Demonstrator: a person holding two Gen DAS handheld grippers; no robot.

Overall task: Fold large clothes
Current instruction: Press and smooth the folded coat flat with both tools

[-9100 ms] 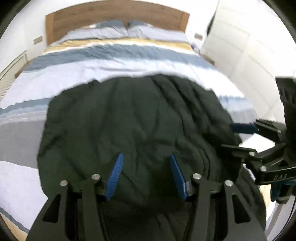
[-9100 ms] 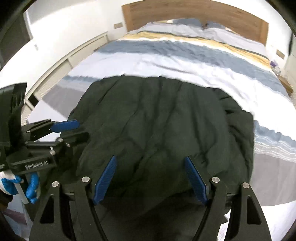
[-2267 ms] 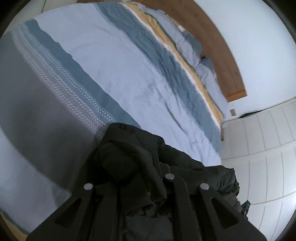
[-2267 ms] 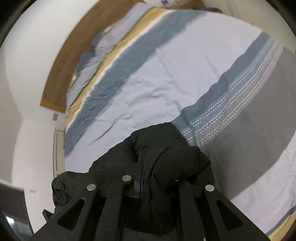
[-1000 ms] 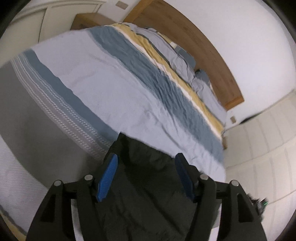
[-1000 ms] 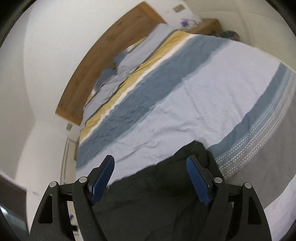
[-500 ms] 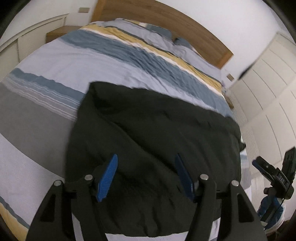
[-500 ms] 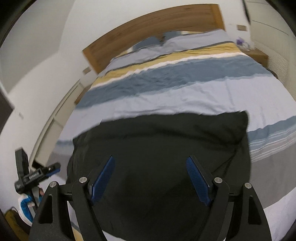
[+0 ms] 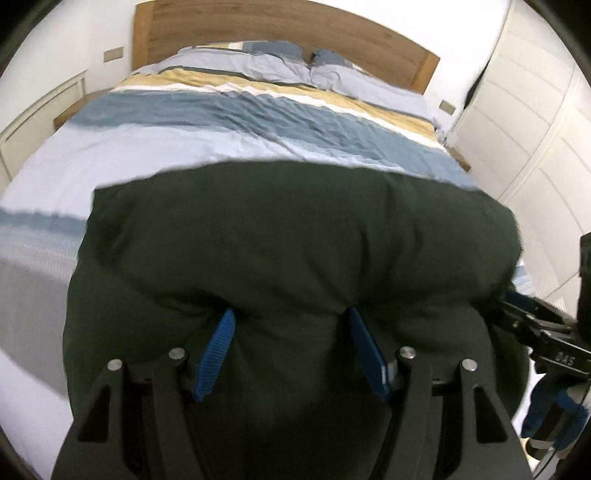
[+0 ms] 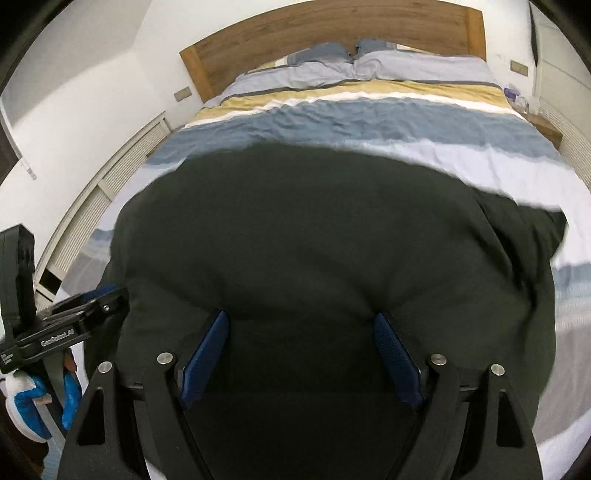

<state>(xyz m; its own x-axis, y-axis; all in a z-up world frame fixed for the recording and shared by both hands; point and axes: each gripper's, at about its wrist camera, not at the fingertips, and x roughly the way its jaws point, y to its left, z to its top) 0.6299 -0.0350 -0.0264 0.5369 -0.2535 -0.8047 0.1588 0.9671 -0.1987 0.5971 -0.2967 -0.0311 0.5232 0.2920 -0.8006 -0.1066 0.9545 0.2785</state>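
A large dark green garment (image 9: 295, 240) lies spread on the striped bed, near its foot; it also shows in the right wrist view (image 10: 325, 240). My left gripper (image 9: 291, 325) is open, its blue pads (image 9: 218, 343) over the garment's near edge, with cloth bulging between the fingers. My right gripper (image 10: 301, 328) is open too, low over the near edge further right. Each gripper shows in the other's view: the right one (image 9: 535, 325) at the right edge, the left one (image 10: 74, 314) at the left edge.
The bed (image 9: 240, 122) has blue, white and yellow stripes, pillows (image 9: 280, 62) and a wooden headboard (image 9: 295, 26). White wardrobe doors (image 9: 535, 129) stand on the right, a low white unit (image 10: 110, 184) on the left.
Both grippers let go of the bunched garment earlier and stand open. Over the last second they swung to face the headboard and dropped close to the garment's near edge, which is spread wide.
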